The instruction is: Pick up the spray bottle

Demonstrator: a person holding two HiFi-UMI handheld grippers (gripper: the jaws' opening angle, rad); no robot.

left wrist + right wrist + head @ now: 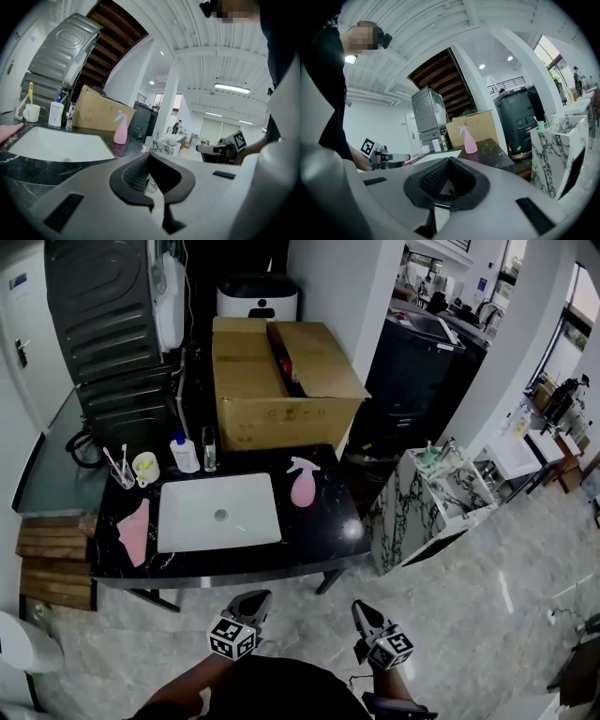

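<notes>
The pink spray bottle (303, 484) stands upright on the black counter (323, 532), just right of the white sink (220, 512). The left gripper view shows the bottle (120, 131) beyond the sink, and the right gripper view has the bottle (468, 140) near the counter's corner. My left gripper (257, 597) and right gripper (360, 608) hang close to my body, short of the counter's front edge and well apart from the bottle. In their own views the left gripper (149, 157) and right gripper (450, 162) are both shut with nothing between the pads.
A large open cardboard box (281, 381) stands behind the bottle. A white pump bottle (185, 454), a cup with toothbrushes (145, 466) and a pink cloth (134, 531) sit left of the sink. A marble-patterned stand (441, 493) is to the right.
</notes>
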